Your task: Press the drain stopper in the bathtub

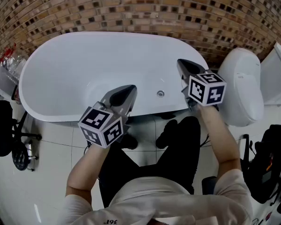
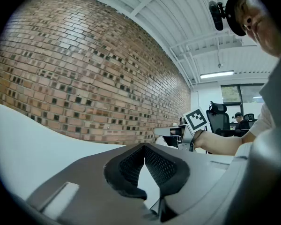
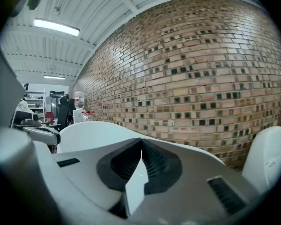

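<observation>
Both tools are clenched shut on nothing. Your left tool (image 1: 130,89) and right tool (image 1: 181,63) hover over the bathtub (image 1: 51,48), and the drain stopper (image 1: 160,93) lies between them, nearer the right tool.

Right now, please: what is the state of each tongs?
Left tongs: closed, holding nothing.
Right tongs: closed, holding nothing.

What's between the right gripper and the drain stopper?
Nothing visible. The drain stopper sits exposed on the floor of the bathtub. Only bare white surface shows between it and the right gripper, which is shut and empty.
</observation>
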The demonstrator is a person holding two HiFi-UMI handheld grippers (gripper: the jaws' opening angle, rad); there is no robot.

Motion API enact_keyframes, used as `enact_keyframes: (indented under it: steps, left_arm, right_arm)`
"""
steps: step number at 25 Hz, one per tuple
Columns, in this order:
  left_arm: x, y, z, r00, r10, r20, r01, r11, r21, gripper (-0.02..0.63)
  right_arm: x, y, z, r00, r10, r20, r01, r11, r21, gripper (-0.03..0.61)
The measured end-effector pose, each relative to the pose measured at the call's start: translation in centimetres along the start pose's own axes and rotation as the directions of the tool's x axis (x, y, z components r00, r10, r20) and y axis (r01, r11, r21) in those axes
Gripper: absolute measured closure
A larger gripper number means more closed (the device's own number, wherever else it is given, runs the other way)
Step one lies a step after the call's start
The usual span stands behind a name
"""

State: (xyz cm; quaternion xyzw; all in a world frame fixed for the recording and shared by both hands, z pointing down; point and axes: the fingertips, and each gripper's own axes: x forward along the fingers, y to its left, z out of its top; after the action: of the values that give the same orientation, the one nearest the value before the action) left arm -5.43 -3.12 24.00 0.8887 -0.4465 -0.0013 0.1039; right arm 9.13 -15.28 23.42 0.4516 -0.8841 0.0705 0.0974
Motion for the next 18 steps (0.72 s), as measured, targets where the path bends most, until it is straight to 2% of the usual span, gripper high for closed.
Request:
enact_keyframes:
  steps: [11, 18]
  left_arm:
    - [0.9, 3.6, 0.5, 1.0, 0.03, 0.006, -0.03, 1.0, 0.0, 0.618]
    - [2.5, 4.0, 0.3, 1.0, 0.024, -0.003, -0.024, 1.0, -0.002, 0.618]
  right_arm:
    - [3.1, -1.1, -0.4, 0.999, -0.018, -0.049, 0.017, 1.0, -0.022, 0.563]
    - [4.3, -1.8, -1.0, 0.998, -0.013, -0.069, 0.011, 0.999, -0.031, 0.563]
